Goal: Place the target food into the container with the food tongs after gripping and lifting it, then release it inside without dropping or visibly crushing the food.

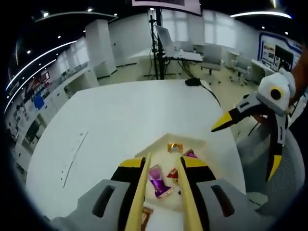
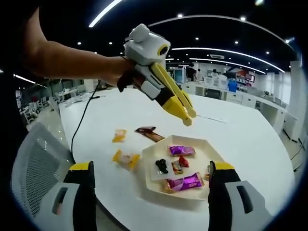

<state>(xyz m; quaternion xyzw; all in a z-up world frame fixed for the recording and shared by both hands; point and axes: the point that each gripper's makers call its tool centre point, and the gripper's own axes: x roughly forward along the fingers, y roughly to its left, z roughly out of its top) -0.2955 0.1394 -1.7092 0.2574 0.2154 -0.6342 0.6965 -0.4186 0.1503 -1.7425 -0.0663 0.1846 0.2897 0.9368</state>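
In the left gripper view, our left gripper (image 1: 164, 192) rises from the bottom edge with a pair of wooden food tongs (image 1: 185, 187) clamped between its jaws, the two slats running forward with a gap between their tips, and between them we look down on the white tray (image 1: 161, 144) that serves as the container. Several wrapped sweets lie in it, among them a purple wrapped candy (image 1: 156, 174) between the slats and an orange one (image 1: 174, 147) near the tray's far corner. Beyond the tray the white table (image 1: 120, 110) spreads away, and to the tray's right our right gripper (image 1: 250, 113) hangs in the air with its yellow-tipped jaws parted, holding nothing. In the right gripper view, the right gripper's own two jaws stand wide apart at the bottom, empty, with the tray between them. The left gripper hovers above the tray with the tongs pointing down toward it. Left of the tray, on the bare table, lie three pieces not yet inside: a yellow wrapped candy (image 2: 126, 158) just beside the tray's rim, a second yellow piece (image 2: 119, 135) farther out, and a dark bar (image 2: 149, 133) near the tray's far edge (which of them is the target we cannot tell). We judge these sweets light, their film wrappers slippery and crinkly, the contents possibly brittle; the tongs should close gently across a piece's thick middle, not on the twisted ends, which would slide out.
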